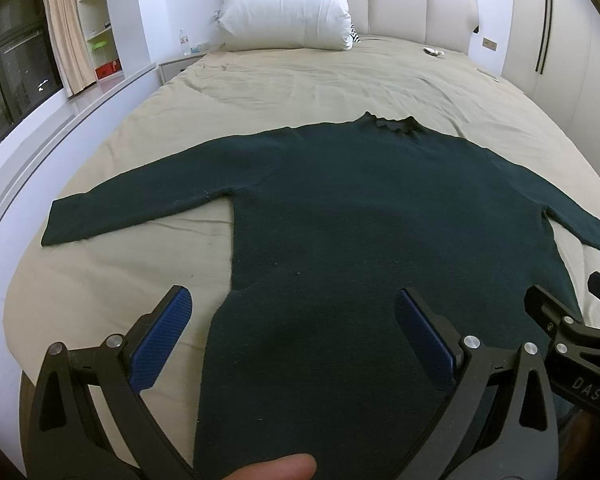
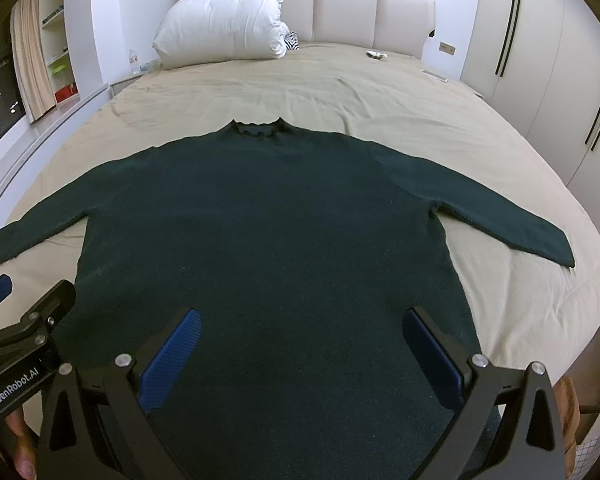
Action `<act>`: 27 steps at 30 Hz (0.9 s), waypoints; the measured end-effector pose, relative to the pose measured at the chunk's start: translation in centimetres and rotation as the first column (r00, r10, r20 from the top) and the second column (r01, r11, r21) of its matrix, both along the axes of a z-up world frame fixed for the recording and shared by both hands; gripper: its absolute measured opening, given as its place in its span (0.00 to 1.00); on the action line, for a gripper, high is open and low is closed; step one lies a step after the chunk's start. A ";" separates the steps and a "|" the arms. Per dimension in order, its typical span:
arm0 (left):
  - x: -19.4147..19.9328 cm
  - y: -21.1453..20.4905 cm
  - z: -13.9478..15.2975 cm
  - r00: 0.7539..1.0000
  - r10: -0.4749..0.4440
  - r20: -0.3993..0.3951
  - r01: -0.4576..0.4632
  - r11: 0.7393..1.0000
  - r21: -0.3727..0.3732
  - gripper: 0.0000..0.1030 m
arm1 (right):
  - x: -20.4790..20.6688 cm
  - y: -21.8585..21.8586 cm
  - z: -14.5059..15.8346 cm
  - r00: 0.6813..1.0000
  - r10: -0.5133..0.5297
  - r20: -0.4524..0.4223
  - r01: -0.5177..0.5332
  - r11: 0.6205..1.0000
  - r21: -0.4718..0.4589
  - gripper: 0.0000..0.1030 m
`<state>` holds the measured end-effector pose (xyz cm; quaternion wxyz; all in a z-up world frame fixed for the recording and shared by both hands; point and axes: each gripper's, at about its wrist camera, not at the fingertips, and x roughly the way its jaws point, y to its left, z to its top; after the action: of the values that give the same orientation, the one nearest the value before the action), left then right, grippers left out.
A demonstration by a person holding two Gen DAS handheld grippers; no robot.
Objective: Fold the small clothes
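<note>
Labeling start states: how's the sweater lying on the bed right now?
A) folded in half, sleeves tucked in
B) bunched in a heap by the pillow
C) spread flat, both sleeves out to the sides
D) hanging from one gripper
C: the sweater lies flat on the bed with a sleeve stretched out to each side, and both grippers, left and right, have open jaws holding nothing.

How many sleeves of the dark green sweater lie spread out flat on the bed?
2. One sleeve stretches out to the left of the sweater; the other sleeve stretches out to the right. Both lie flat on the bed, none folded.
</note>
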<state>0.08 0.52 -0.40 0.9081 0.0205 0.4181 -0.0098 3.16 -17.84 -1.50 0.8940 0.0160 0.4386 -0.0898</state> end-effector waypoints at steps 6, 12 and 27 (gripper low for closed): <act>-0.1 -0.1 0.0 1.000 -0.001 0.000 0.001 1.000 -0.002 1.00 | 0.0 -0.2 0.0 1.000 -0.001 -0.004 0.001 1.000 0.001 1.00; -0.1 0.0 0.0 1.000 -0.002 -0.001 0.002 1.000 -0.005 1.00 | 0.0 -0.1 0.0 1.000 0.000 -0.003 0.000 1.000 0.001 1.00; 0.0 0.0 -0.1 1.000 -0.001 -0.006 0.001 1.000 -0.008 1.00 | 0.0 -0.2 0.0 1.000 0.001 -0.008 -0.001 1.000 0.001 1.00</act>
<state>0.09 0.50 -0.54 0.9069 0.0171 0.4209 -0.0119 3.18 -18.03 -1.55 0.8923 0.0162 0.4421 -0.0893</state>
